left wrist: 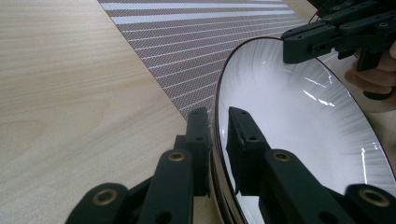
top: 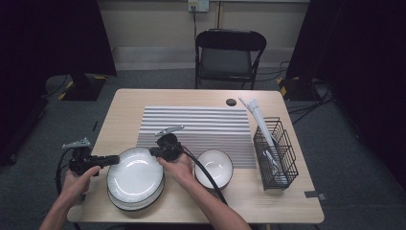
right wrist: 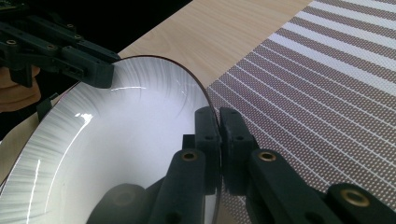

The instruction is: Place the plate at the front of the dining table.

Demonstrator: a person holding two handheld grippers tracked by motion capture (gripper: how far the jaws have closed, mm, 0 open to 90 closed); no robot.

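A white plate [top: 135, 173] sits atop a stack of plates [top: 136, 203] at the near left of the worktop [top: 119, 115], caught by its rim from both sides. The right hand-held gripper [top: 154, 152] is clenched on the far right edge, while the left hand-held gripper [top: 116, 159] straddles the left edge with a gap showing at one pad, so its grip looks slack. This looks like lifting the top plate off the stack, and the next move would call for both hands rising level together.

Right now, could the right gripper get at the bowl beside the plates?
Probably not yet: the right gripper is shut on the top plate's rim. The bowl sits close by the right forearm, nothing between.
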